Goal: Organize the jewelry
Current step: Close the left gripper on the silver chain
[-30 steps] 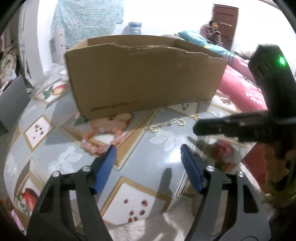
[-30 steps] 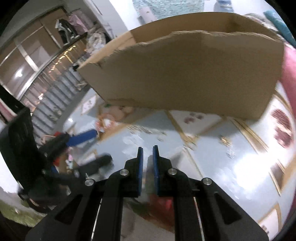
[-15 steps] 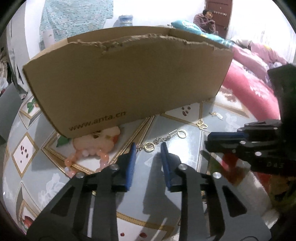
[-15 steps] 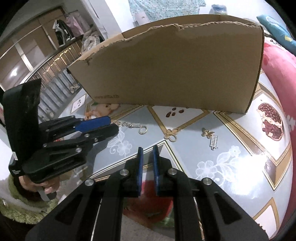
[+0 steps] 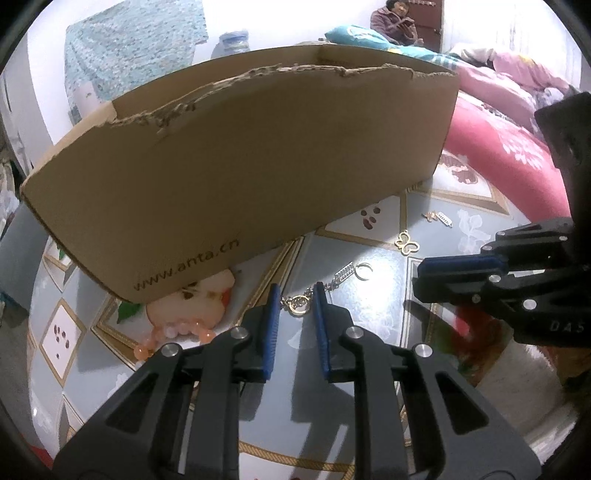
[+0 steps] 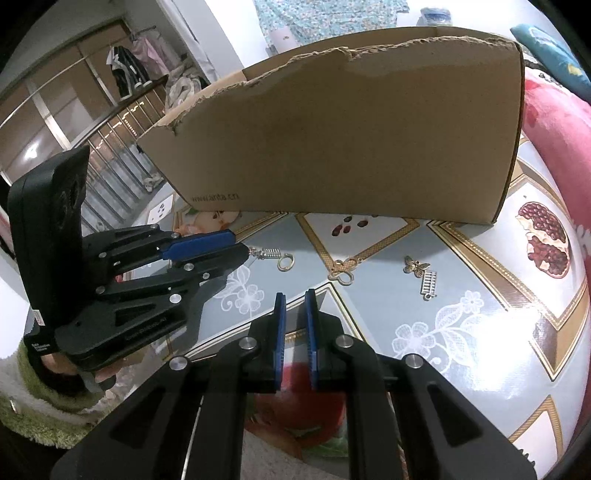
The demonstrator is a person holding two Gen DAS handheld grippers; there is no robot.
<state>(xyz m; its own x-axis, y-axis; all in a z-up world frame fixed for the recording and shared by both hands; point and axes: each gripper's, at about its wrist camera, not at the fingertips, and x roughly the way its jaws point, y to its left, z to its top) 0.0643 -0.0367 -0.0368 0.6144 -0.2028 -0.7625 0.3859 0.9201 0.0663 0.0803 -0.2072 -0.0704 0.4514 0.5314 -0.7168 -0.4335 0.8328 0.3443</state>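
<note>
A tall cardboard box stands on the patterned table; it also shows in the right wrist view. A thin chain with rings lies in front of it, its gold ring between the tips of my left gripper, whose jaws stand a little apart around it. In the right wrist view the chain runs out from the left gripper's tips. My right gripper is nearly shut and empty above the table. A gold butterfly charm and a small charm with a bar pendant lie to the right.
A pink bead bracelet lies at the box's near left corner. A gold knot-shaped charm lies mid-table. A pink quilt bounds the table on the right. A person sits far behind.
My left gripper has moved forward to the chain and narrowed from wide open to a small gap around the gold ring. The right gripper has stayed nearly shut, and its view has steadied.
</note>
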